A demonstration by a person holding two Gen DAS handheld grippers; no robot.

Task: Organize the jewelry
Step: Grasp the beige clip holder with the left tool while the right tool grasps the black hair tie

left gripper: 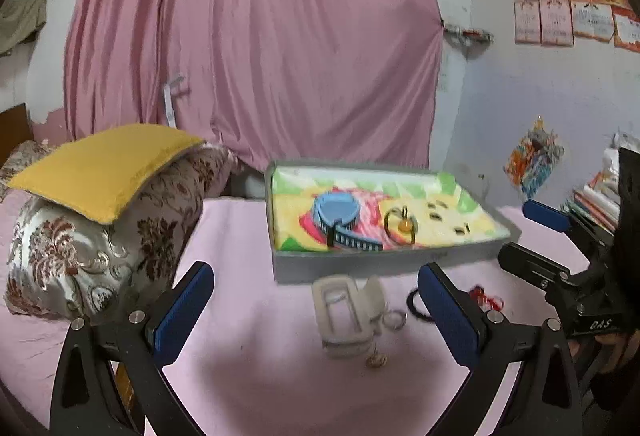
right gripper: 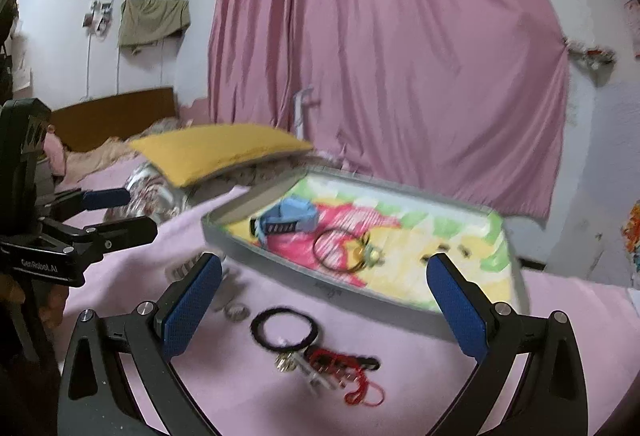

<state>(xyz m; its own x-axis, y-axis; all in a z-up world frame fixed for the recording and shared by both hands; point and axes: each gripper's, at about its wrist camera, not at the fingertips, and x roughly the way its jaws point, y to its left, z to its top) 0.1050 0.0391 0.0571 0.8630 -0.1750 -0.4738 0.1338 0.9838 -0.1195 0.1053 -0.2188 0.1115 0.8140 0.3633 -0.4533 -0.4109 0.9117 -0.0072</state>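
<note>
A shallow grey box (left gripper: 360,268) with a bright lining lies on the pink bed; it also shows in the right wrist view (right gripper: 280,264). Inside lie a blue watch (left gripper: 336,214), a gold bangle with a charm (left gripper: 400,226) and small dark pieces (left gripper: 440,214). In front of it lie a white case (left gripper: 344,310), a silver ring (left gripper: 394,320) and a small gold piece (left gripper: 376,360). A black bracelet (right gripper: 284,328) and red cord jewelry (right gripper: 344,368) lie below my right gripper (right gripper: 324,300). My left gripper (left gripper: 316,312) is open and empty above the white case. My right gripper is open and empty too.
A floral pillow (left gripper: 100,248) with a yellow cushion (left gripper: 108,168) on it lies at the left. A pink curtain (left gripper: 256,36) hangs behind the bed. Stacked books (left gripper: 596,204) sit at the right. The other gripper shows in each view (left gripper: 560,256) (right gripper: 80,232).
</note>
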